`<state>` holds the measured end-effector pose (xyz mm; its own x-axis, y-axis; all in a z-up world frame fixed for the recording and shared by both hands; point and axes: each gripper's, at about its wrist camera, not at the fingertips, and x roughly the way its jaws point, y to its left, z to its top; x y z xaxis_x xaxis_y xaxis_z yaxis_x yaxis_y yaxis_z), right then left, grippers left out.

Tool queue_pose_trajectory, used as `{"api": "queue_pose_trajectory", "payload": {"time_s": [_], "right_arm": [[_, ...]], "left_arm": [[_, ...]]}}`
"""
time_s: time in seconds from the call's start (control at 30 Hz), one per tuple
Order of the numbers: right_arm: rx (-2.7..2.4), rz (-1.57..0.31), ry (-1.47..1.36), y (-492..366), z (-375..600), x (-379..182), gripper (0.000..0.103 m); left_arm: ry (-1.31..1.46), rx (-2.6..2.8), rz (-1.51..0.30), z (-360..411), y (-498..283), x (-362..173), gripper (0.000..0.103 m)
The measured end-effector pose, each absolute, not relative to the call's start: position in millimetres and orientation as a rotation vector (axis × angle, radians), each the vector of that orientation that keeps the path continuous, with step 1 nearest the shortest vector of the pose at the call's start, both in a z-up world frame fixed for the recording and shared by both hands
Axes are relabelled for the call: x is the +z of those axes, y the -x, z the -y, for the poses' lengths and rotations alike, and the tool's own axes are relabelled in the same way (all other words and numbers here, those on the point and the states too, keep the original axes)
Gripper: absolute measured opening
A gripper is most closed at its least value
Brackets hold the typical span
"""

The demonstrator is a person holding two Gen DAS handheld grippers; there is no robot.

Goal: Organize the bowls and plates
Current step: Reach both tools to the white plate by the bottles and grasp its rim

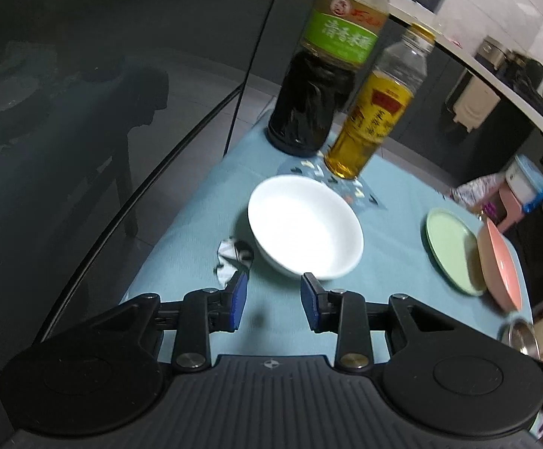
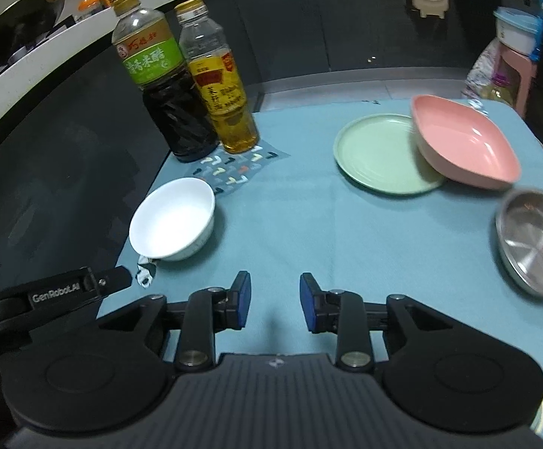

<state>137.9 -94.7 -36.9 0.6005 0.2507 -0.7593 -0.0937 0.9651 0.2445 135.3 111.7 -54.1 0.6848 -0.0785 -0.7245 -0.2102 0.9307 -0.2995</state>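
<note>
Gleaming round steel dish (image 2: 535, 241)

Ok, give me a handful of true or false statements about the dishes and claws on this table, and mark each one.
1. The pink bowl rests partly on the green plate. True.
2. The left claw is clamped on the white bowl. False: its jaws are open with nothing between them, just short of the bowl's rim.
3. Two bottles stand side by side beyond the white bowl. True.
4. The steel dish is stacked inside the pink bowl. False: it sits apart on the blue cloth.
5. The right claw holds the green plate. False: it is open and empty.
</note>
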Motion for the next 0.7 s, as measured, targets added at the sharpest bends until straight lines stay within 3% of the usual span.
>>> {"api": "queue_pose_trajectory", "payload": {"time_s": [0.7], "right_arm": [[0.296,-0.973,-0.206,-228.0,56.0,-64.7,0.032]], "left_arm": [[0.401,0.141,-0.848,-117.9,-194.8,-81.0,0.03]]}}
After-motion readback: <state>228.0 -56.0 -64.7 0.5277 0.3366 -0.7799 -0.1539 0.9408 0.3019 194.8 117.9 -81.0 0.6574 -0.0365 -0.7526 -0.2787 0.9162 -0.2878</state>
